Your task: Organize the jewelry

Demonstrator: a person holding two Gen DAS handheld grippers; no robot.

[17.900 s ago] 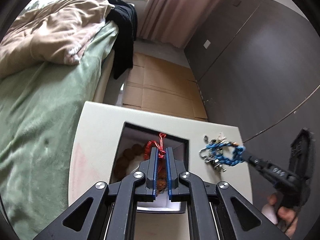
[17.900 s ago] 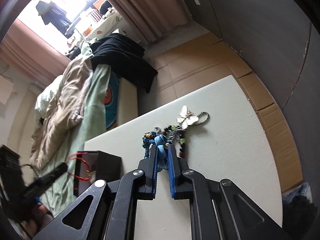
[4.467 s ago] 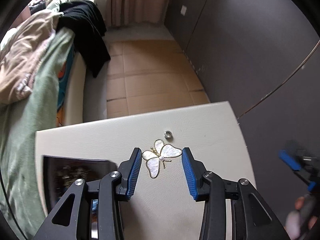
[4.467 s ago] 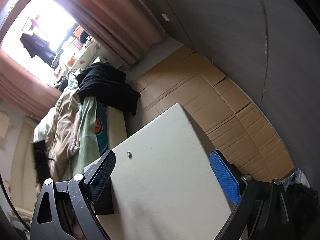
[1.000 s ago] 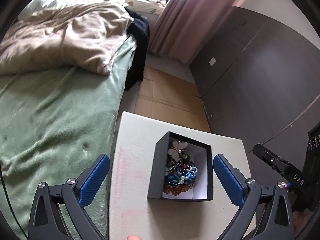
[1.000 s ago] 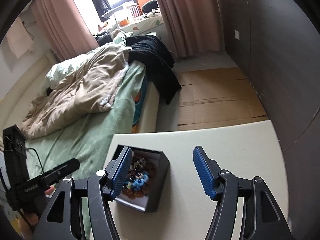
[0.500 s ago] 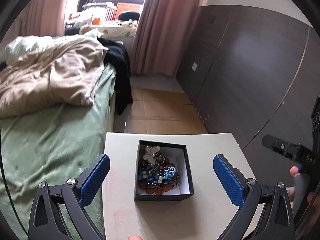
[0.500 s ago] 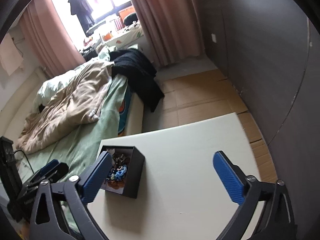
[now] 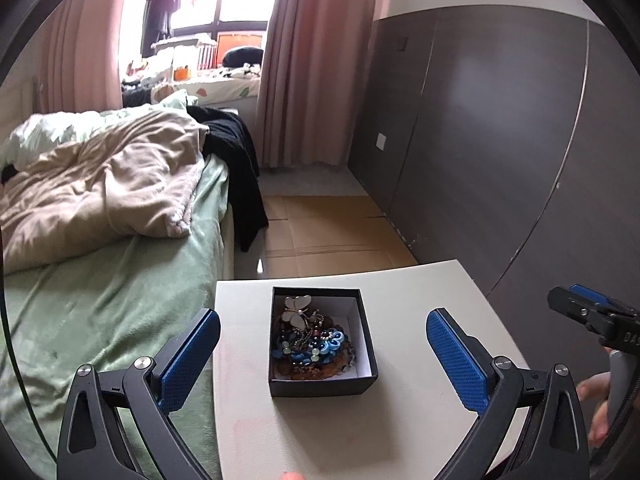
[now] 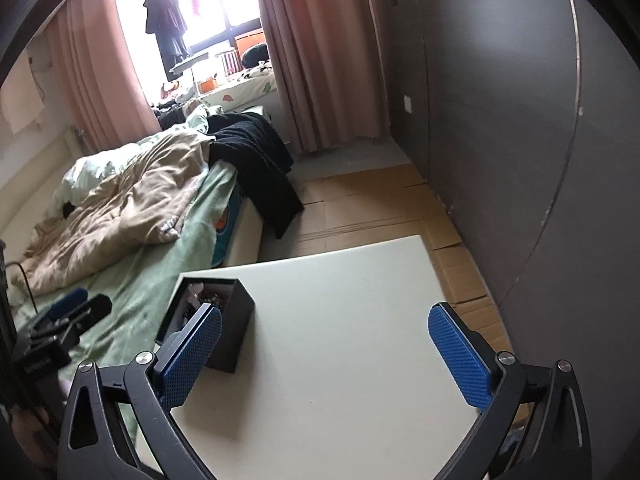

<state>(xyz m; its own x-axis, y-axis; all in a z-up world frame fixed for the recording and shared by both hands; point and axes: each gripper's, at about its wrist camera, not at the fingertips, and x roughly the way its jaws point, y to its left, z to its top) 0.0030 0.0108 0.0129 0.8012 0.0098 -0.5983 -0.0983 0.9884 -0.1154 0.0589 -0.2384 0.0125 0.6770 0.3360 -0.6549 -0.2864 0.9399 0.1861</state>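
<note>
Centrally, a black jewelry box (image 9: 322,380) on the white counter (image 9: 420,300) holds a butterfly brooch (image 9: 295,312) atop beaded bracelets (image 9: 316,350). Left gripper (image 9: 322,354) and right gripper (image 10: 324,354) hover with fingers wide and empty.

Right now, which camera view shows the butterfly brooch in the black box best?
The left wrist view. It looks down into the black box, so the butterfly brooch lies clear on top of the jewelry pile. The right wrist view sees the box from the side, and its wall hides the brooch.
</note>
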